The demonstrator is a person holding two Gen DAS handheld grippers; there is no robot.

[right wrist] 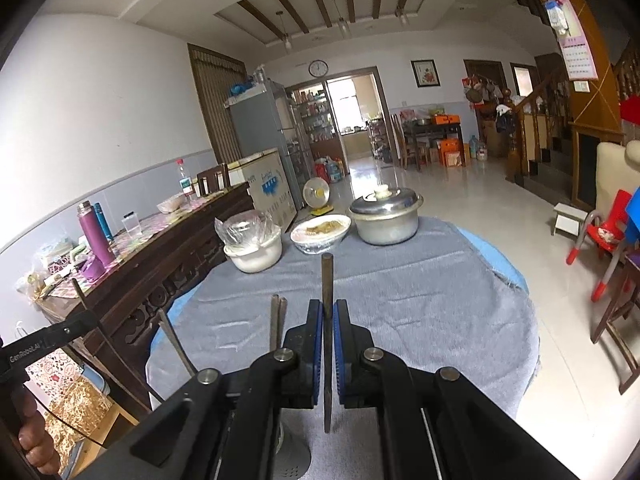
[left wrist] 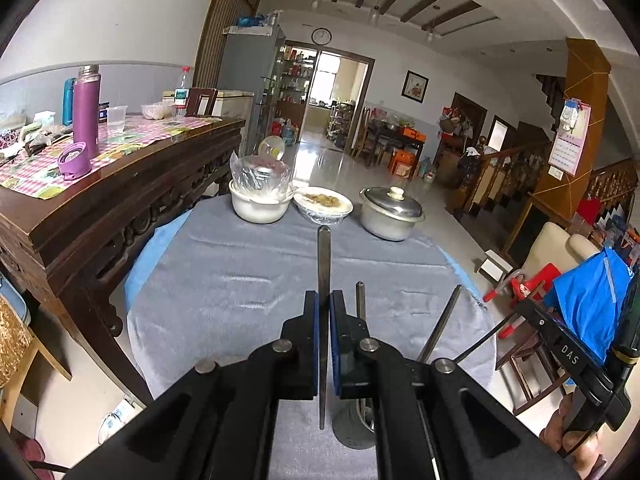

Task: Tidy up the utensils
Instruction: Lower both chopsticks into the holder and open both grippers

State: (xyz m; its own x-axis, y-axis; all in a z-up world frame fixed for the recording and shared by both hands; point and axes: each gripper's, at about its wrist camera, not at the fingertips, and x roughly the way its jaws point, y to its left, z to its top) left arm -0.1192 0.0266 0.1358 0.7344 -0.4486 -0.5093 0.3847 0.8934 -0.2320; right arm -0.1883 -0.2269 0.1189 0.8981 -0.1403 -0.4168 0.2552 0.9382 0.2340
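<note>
My left gripper (left wrist: 324, 300) is shut on a dark metal chopstick (left wrist: 323, 256) that points forward over the grey tablecloth (left wrist: 240, 280). A grey utensil holder (left wrist: 354, 428) stands just right of and below it, with chopsticks (left wrist: 361, 300) sticking up from it. My right gripper (right wrist: 328, 308) is shut on another dark chopstick (right wrist: 327, 280), also pointing forward. The same holder (right wrist: 294, 456) shows to its lower left, partly hidden by the gripper, with chopsticks (right wrist: 277, 320) standing in it. The right gripper's body also shows in the left wrist view (left wrist: 568, 352).
At the table's far edge stand a white bowl with a plastic bag (left wrist: 261, 196), a plate of food (left wrist: 323, 202) and a lidded metal pot (left wrist: 392, 210). A dark wooden sideboard (left wrist: 120, 200) with a purple flask (left wrist: 85, 110) is at the left. Red chairs (right wrist: 604, 236) stand at the right.
</note>
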